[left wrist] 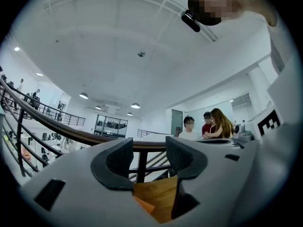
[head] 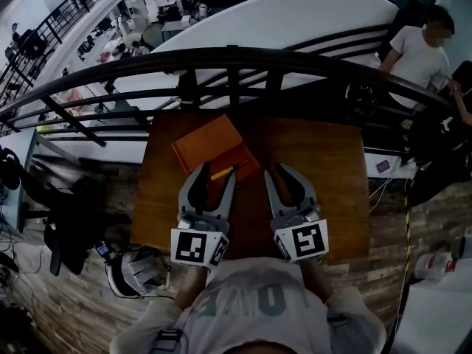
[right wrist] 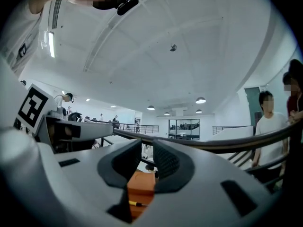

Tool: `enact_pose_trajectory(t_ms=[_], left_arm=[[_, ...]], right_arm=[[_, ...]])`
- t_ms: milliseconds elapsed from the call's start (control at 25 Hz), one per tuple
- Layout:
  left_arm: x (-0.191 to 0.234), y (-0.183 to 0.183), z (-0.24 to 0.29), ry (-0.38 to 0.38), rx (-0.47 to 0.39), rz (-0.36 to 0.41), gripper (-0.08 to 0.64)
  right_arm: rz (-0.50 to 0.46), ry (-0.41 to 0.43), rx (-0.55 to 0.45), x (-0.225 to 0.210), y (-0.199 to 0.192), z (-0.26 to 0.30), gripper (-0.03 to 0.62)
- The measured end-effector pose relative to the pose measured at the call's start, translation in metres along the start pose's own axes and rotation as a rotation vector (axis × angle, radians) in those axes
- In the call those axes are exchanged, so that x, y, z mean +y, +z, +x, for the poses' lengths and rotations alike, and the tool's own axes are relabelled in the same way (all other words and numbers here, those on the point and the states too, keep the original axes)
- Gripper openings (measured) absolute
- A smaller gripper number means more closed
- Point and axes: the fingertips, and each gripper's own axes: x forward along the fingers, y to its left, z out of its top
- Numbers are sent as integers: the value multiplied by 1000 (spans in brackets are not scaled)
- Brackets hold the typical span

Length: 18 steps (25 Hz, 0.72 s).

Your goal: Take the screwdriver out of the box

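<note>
The left gripper point(head: 213, 171) stands wide open and holds nothing; its own view shows only bare wood and an orange corner between the jaws. The right gripper point(head: 289, 175) is narrowly apart, also empty, level beside it. From the head view the screwdriver point(head: 221, 173) lies just off the left jaw tips, at the near edge of the orange box point(head: 209, 142) on the tabletop point(head: 332, 168); whether it rests inside the box I cannot tell. Its long axis runs crosswise to both grippers. The yellow handle is at the left, and the shaft seems to point right and slightly away. The step looks like the approach. Next, the left gripper should straddle the handle and close.
</note>
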Motion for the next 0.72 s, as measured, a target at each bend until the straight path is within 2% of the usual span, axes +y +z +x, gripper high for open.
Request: enact_pose_trajectory(t_ms=[80,160,320,440,520,720], left_arm=[[1,-1,0,11,10,2,208],[2,-3,0,17,27,29,176],[12,-25,7,-47,123,84,178],[20,-45,13,-105,195,153,178],[23,-63,19,-160,266,203,178],[24,-116,43,-277,511,277,178]], right_arm=[[5,7,1,-1,0,-1,69],[8,15,4,0,-1,-1,69],[15,30,11,5,-6,5,69],[18,40,31,8,-14,7,69],[18,48,39,7,-19,7,69],[55,67,96,-12,-39,12,69]])
